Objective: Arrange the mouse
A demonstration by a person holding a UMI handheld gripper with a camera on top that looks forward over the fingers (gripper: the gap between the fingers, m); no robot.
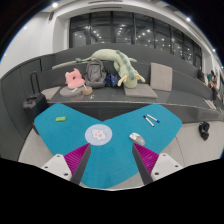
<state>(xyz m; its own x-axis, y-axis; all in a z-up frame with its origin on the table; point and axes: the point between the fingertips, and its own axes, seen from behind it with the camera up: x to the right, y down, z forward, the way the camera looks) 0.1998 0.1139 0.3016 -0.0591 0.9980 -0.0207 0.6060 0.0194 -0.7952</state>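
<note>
Mouse: the small white mouse (pixel 136 137) lies on the blue mat (pixel 105 125), a little ahead of the fingers and off to the right side.
Gripper: the gripper (pixel 112 160) has its two fingers spread wide apart, and nothing is between them. The pink pads (pixel 76 156) show on the inner sides.
Touching: no finger is on the mouse. It rests by itself on the mat.
Round mark: a pale round thing (pixel 98 134) sits on the mat, just ahead of the gap between the fingers. I cannot tell what it is.
Other small things: a little green block (pixel 60 118) lies at the far left of the mat, and a blue and white pen-like thing (pixel 151 120) lies beyond the mouse.
Far away: soft toys (pixel 100 70) sit on a grey desk (pixel 60 95) well behind the mat.
Done so far: I think nothing is done yet, because the mouse is not held.
Left to do: reach the mouse, close on it, then put it where it belongs. The spot is not clear to me.
</note>
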